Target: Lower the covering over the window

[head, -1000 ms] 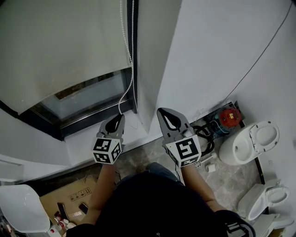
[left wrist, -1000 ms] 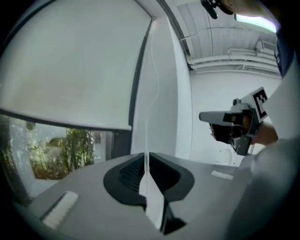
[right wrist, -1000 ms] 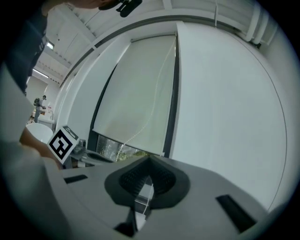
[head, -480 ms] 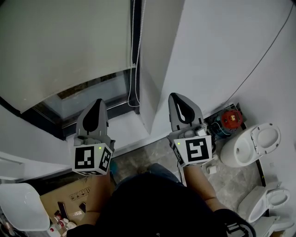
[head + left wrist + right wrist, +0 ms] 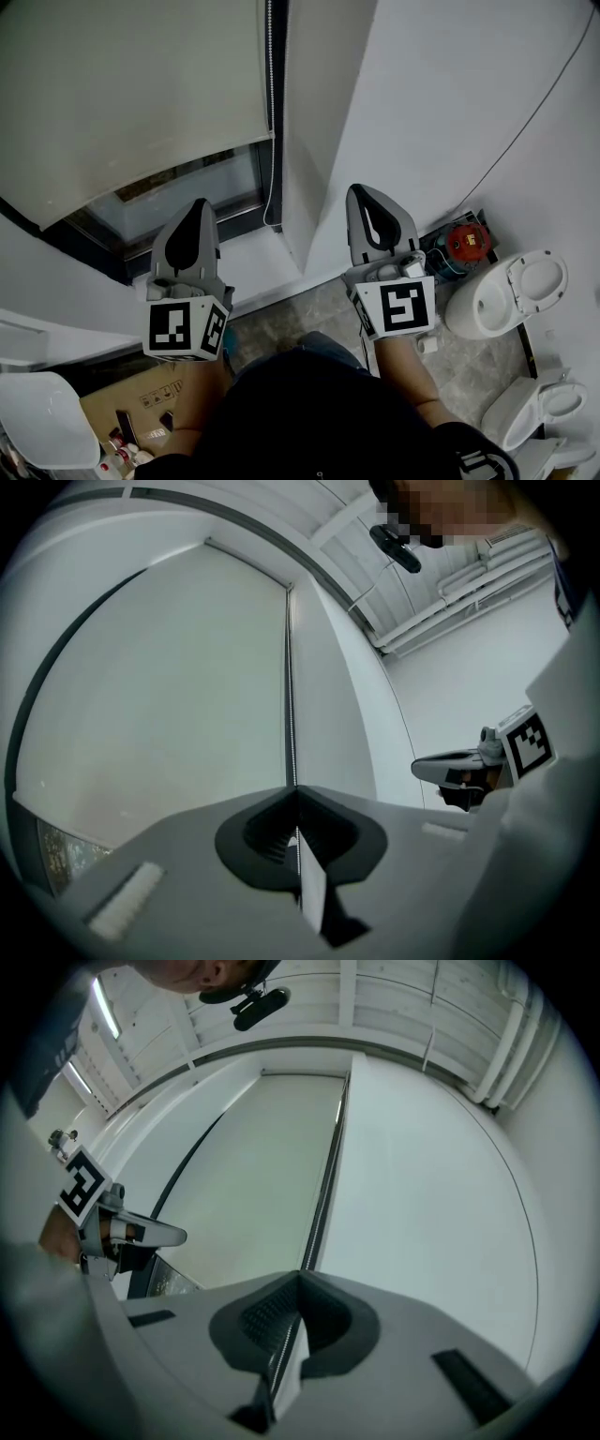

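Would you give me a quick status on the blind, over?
Left gripper, right gripper shut, empty. Blind mostly down, window strip uncovered. Chain hangs free.

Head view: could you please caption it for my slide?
Shut left gripper and right gripper flank the white bead chain beside a partly lowered pale roller blind.

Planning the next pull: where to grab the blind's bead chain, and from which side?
Take one strand of the bead chain on its lower run, just above the bottom loop, coming straight in from the room side. It hangs vertical between the right edge of the roller blind and the wall return, so sideways access looks tight. Left gripper and right gripper are both shut; open first.
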Available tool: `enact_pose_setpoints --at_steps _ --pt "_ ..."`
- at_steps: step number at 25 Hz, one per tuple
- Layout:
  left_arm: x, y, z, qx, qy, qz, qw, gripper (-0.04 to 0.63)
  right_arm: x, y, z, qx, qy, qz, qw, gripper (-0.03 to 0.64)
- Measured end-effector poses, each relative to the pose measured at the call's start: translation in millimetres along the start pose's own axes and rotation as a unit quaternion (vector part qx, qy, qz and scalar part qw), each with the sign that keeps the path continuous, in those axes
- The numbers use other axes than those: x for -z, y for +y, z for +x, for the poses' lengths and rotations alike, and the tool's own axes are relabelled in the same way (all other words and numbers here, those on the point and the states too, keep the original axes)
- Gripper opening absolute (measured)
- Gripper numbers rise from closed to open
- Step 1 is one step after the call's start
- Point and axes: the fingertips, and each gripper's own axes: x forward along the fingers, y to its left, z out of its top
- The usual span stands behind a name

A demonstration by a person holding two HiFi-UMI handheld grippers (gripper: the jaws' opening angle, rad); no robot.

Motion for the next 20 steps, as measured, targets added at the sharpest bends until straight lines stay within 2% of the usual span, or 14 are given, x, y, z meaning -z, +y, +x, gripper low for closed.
enact_pose_setpoints --at_steps 20 --pt "6.0 -1.5 3.9 0.007 0.011 0.001 0.9999 0.011 7.7 5.6 7.6 -0.008 0.006 0.006 1.000 0.012"
